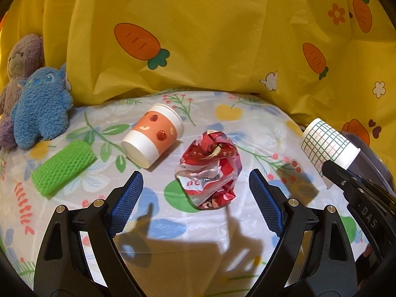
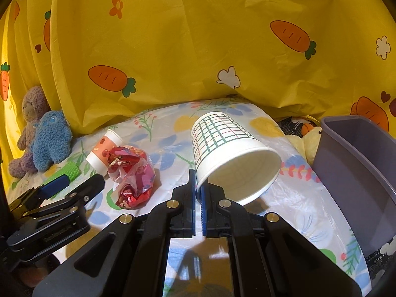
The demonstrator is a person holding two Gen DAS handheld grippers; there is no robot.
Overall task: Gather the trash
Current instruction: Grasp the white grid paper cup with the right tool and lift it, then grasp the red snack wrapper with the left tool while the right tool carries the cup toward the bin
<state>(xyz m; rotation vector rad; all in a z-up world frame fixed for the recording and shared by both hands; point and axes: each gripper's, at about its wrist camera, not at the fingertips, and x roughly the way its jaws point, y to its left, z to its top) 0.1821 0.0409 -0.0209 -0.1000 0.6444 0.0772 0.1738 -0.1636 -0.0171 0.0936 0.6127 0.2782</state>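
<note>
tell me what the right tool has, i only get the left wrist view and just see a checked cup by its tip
Observer: The right tool is shut on the checked cup, pinching the rim wall, mouth facing the camera.
Operator: anywhere to drop it
Observer: A grey bin stands open just right of the cup; your view shows only a sliver.
Operator: anything behind the bin
Observer: A yellow plush toy lies between the bin and the yellow curtain.

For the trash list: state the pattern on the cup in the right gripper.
White cup with a green-and-pink grid; clearest in the right wrist view.
</note>
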